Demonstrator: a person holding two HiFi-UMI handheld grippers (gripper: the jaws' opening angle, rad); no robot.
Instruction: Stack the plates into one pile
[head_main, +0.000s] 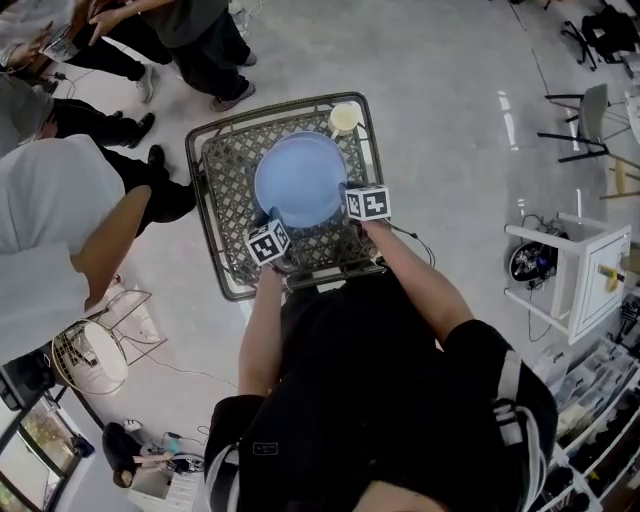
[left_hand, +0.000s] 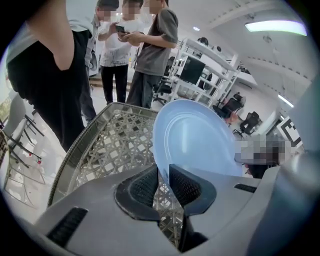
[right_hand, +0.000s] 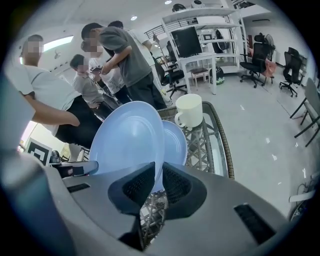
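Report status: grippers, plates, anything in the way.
Both clamped: left gripper and right gripper on upper blue plate rim. Beneath it, second blue plate on wicker table. At far corner, white mug, apart from plates.

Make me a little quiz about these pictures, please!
1. True or false: the left gripper and the right gripper both grip the same blue plate.
2. What stands at the far edge of the wicker table? A: cream mug. B: fork. C: bottle.
3. How many plates show in the right gripper view, counting the second plate behind?
Key: 1 true; 2 A; 3 two.
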